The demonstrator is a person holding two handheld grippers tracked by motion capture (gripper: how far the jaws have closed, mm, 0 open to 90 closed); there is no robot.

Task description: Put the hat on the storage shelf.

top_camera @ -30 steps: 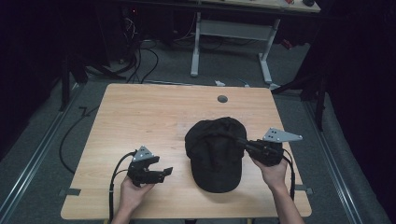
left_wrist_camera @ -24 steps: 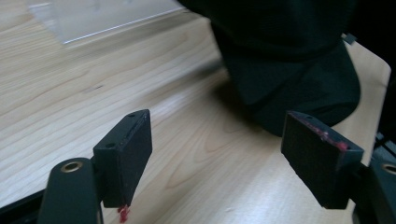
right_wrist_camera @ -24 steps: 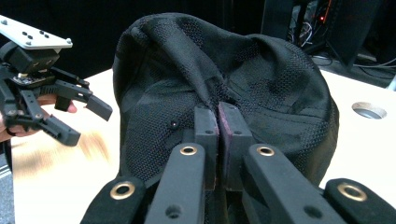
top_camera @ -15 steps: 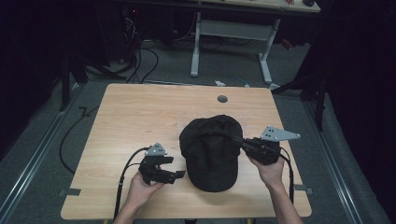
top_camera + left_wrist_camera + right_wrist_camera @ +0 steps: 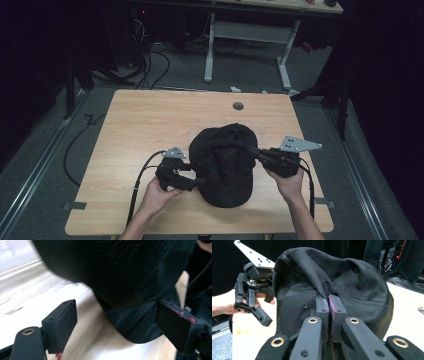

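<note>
At the near edge of the tabletop [image 5: 130, 125], two forearms come in from the bottom, one hand-held gripper each. Left hand-held gripper [image 5: 197, 182]: jaws spread wide, released, nothing between them; the left gripper view has the pads either side of the cap's [image 5: 225, 162] lower edge, not touching it. Right hand-held gripper [image 5: 252, 151]: jaws pinched together on a fold of the cap's mesh fabric, grasping it; the right gripper view shows the cloth bunched into a ridge above the pads. Black mesh cap sits on the wood between the two grippers, brim toward the person, crown away, right of the table's middle. Further back: small round dark grommet [image 5: 238, 106] set in the tabletop near the far edge, well apart from the cap. Beyond the table: grey floor, loose cables [image 5: 150, 65], white legs of another desk [image 5: 250, 35].
</note>
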